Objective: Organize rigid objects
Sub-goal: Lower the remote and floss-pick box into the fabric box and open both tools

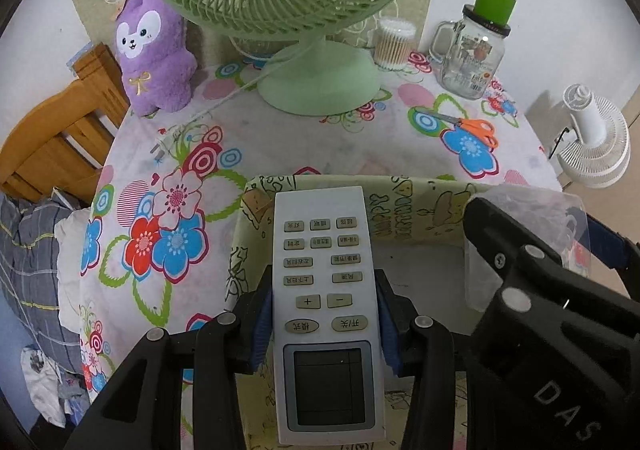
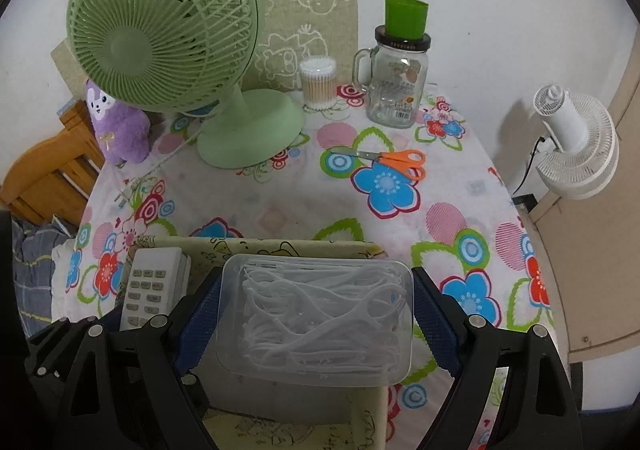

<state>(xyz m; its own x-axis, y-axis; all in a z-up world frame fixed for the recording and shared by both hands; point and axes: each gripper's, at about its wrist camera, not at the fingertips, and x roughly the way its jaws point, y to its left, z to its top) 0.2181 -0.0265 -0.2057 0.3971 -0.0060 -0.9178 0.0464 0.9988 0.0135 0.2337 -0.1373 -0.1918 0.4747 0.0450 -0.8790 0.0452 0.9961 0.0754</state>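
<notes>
- The remote control (image 1: 326,314) is clamped between the blue pads of the left tongs (image 1: 325,324), buttons up, screen end nearest the camera, hanging over the open fabric bin (image 1: 400,189).
- In the right wrist view, the clear plastic box (image 2: 316,314) of white floss picks is pinched between the pads of the right tongs (image 2: 316,320), jaws spread wide around it, also above the bin.
- That bin, pale with cartoon prints, sits at the near edge of the bench (image 2: 280,205) on its flowered cloth.
- Further back, orange-handled scissors (image 2: 394,161) lie flat on the cloth, well apart from the bin.
- At the back stands a green desk fan (image 2: 168,45), its cord trailing left to a loose plug.
- Beside the fan's base is a tub of cotton swabs (image 2: 318,83), then a glass mug jar (image 2: 394,89) with a green cup (image 2: 406,17) upside down on its lid.
- A purple plush toy (image 1: 154,49) sits at the left rear; a white fan (image 2: 576,145) is off to the right.
</notes>
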